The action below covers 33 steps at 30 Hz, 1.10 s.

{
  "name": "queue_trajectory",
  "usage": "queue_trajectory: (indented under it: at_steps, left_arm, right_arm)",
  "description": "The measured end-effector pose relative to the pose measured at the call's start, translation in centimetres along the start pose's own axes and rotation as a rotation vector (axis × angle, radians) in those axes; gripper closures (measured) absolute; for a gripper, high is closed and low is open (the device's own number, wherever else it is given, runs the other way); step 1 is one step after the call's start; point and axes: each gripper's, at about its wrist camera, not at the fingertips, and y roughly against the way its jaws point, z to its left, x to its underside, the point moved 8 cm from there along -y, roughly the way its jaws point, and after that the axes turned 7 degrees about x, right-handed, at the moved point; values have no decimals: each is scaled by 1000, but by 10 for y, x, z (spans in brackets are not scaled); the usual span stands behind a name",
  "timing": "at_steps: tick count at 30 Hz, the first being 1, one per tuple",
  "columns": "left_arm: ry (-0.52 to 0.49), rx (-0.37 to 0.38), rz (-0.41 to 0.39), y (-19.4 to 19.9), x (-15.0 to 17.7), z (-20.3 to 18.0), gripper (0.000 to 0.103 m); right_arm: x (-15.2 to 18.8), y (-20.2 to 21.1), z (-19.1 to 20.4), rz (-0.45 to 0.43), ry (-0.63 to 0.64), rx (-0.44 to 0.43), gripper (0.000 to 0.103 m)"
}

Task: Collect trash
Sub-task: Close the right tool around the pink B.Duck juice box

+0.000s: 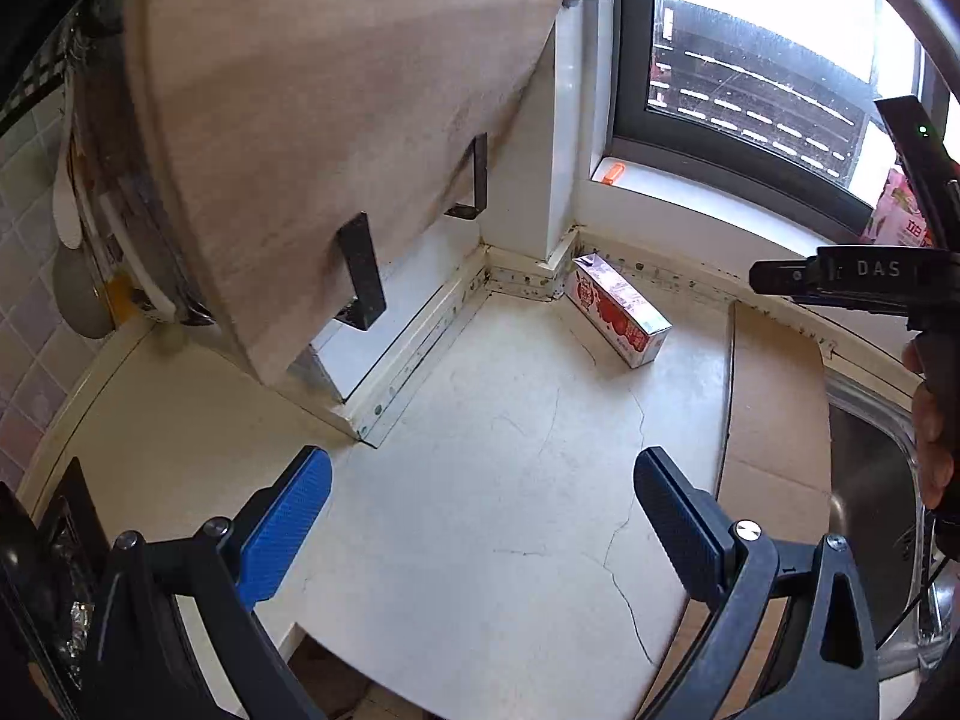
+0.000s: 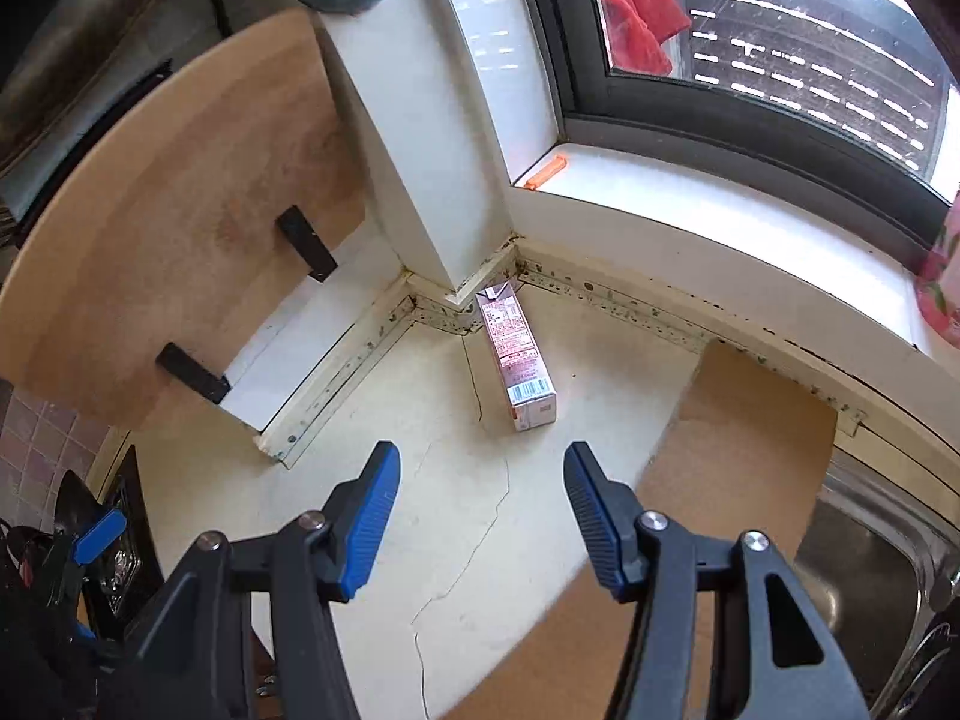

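Carton [image 2: 516, 357] lying flat on table [image 2: 456, 516] against corner pillar [image 2: 420, 138], likely empty, light, crushable, slick: pinch gently across long sides mid-body; right tool [image 2: 480, 516] half spread, left tool [image 1: 480, 534] wide, both empty.

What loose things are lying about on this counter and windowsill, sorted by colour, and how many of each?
Pink and white: 1, the drink carton lying on its side on the counter near the corner.
Orange: 1, a small orange object on the windowsill; I cannot tell what it is.
Brown: 1, the flat cardboard sheet beside the sink.
Total: 3
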Motion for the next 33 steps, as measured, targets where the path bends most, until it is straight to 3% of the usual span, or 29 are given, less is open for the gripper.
queue_trajectory:
  at_steps: [10,19,23,25,27,29,33]
  left_arm:
    - [52,-66,-11,-89,9,-5,3]
    - [106,-110,-3,-125,3,7,3]
    - [122,-120,-1,-128,2,12,3]
    - [130,-120,2,-127,2,15,3]
    - [131,-124,2,-125,3,17,3]
    - [130,-127,2,-121,5,19,3]
    - [132,-123,-5,-109,7,20,3]
  right_arm:
    - [-8,-126,-7,74,24,58,46]
    - [-14,-176,-11,71,80,119,46]
    - [-14,-189,-13,56,73,102,46]
    - [-11,-194,-16,66,52,101,58]
    - [-8,-195,-20,68,29,106,64]
    - [-7,-190,-22,60,27,132,64]
    - [1,-174,-24,72,-4,95,64]
